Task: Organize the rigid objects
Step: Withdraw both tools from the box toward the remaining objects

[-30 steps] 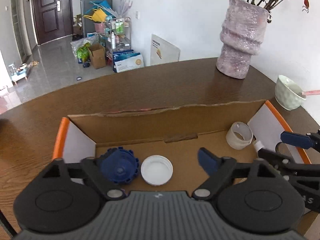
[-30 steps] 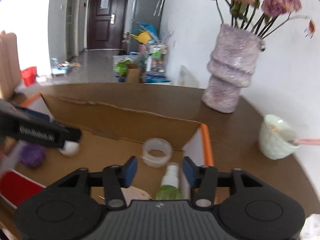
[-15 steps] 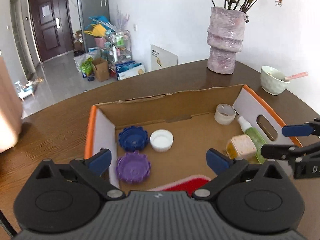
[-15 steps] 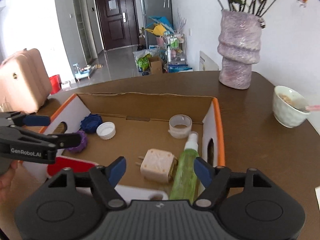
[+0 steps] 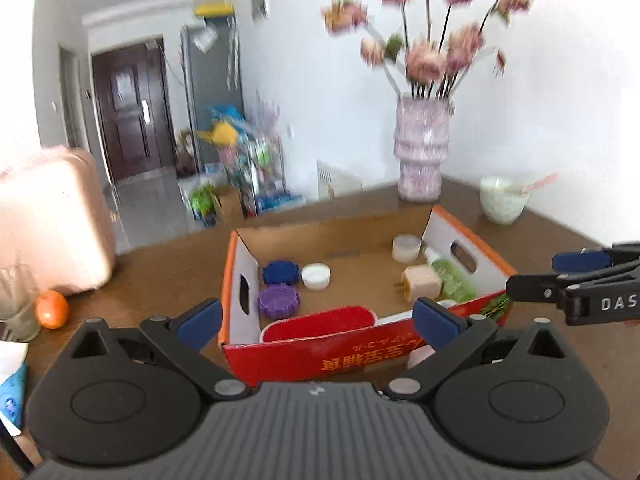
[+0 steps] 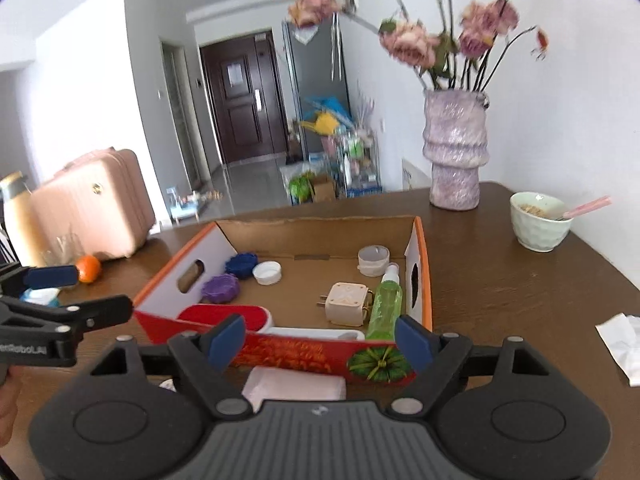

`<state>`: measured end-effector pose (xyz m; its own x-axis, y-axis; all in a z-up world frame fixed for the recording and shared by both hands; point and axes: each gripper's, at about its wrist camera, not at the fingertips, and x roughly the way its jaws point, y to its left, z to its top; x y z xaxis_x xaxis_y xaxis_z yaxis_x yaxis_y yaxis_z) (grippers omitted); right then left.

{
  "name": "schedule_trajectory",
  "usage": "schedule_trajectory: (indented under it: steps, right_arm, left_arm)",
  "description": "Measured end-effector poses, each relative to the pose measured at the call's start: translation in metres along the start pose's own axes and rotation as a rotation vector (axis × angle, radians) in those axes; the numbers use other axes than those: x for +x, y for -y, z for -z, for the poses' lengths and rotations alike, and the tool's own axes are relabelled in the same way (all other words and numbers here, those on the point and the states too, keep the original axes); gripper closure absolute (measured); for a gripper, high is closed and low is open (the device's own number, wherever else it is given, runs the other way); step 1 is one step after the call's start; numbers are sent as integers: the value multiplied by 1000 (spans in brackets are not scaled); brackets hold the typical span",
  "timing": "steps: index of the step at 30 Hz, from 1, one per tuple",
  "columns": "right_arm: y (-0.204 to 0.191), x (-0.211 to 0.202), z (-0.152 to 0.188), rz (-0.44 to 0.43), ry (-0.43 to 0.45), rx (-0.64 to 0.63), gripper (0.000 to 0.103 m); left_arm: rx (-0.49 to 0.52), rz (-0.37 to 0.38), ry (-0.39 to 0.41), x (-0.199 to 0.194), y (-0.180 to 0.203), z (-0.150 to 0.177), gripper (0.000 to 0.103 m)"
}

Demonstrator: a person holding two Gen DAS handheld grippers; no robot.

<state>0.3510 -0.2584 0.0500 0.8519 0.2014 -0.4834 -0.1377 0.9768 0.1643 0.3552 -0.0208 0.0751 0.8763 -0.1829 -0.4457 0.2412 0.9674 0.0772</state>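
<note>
Both grippers have pulled back from the box [image 6: 422, 264]; a second ago they were over its floor. The left gripper [image 5: 318, 318] is wide open and empty; the right gripper [image 6: 320, 340] is opening, also empty. Caps [image 5: 279, 272] lie by the box's left wall, bottle [image 6: 386, 300] and plug [image 6: 346, 304] by its right. Table [image 6: 520, 292] right of the box is bare (the flowers are blurred). A pale block [image 6: 294, 384] at the near wall is half hidden.

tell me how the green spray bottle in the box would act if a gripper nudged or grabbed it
The green spray bottle lies on its side and looks round, so a nudge would probably roll it toward the plug adapter beside it. Its smooth, clear plastic may slip in the jaws. It seems small and probably light.
</note>
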Motion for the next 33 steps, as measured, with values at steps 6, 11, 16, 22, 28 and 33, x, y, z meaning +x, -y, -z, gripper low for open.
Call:
schedule_trajectory:
  steps: [6,11,16,22,28,33]
  right_arm:
    - [-13,-70,43,31,167,-43,13]
    - [-22,-121,87,43,311,-108,7]
    - [-28,-155,130,95,368,-122,2]
    - [-34,-166,161,85,307,-103,0]
    - [-31,-164,172,63,286,-75,0]
    - [-23,-156,171,72,261,-28,0]
  left_arm:
    - [-29,-66,249,-79,12,41,0]
    - [-42,-87,356,-128,31,83,0]
    - [-16,-106,390,-162,44,122,0]
    - [24,-99,339,-181,54,151,0]
    - [30,-133,329,-184,58,149,0]
    - [-2,-111,297,-175,52,154,0]
